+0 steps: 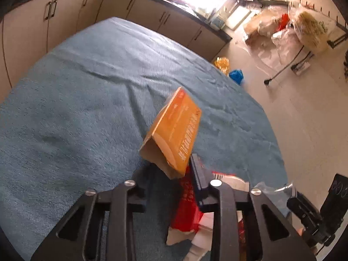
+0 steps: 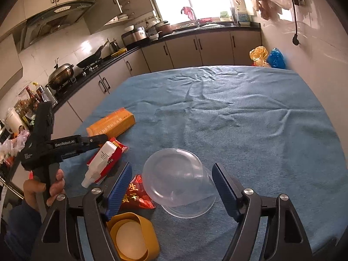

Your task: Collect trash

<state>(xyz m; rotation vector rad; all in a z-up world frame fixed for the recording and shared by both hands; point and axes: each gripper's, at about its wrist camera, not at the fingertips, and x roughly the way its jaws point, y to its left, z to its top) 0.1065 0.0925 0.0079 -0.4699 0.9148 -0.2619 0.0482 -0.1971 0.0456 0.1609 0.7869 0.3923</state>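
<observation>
The left gripper (image 1: 174,169) pinches the orange box (image 1: 174,130) by its near end, tilting it off the cloth (image 1: 76,108) for removal. The right gripper (image 2: 171,187), spread wide, straddles the clear bowl (image 2: 178,180), ready to close; a red packet (image 2: 137,195) lies at nine o'clock from it.

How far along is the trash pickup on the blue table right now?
Early, by the look of it. Nothing looks collected. In hand: the left tool is closed on the orange box; the right tool, open, frames the clear plastic bowl. Left on the blue tablecloth: the red-and-white carton, red snack wrapper and yellow container.
</observation>
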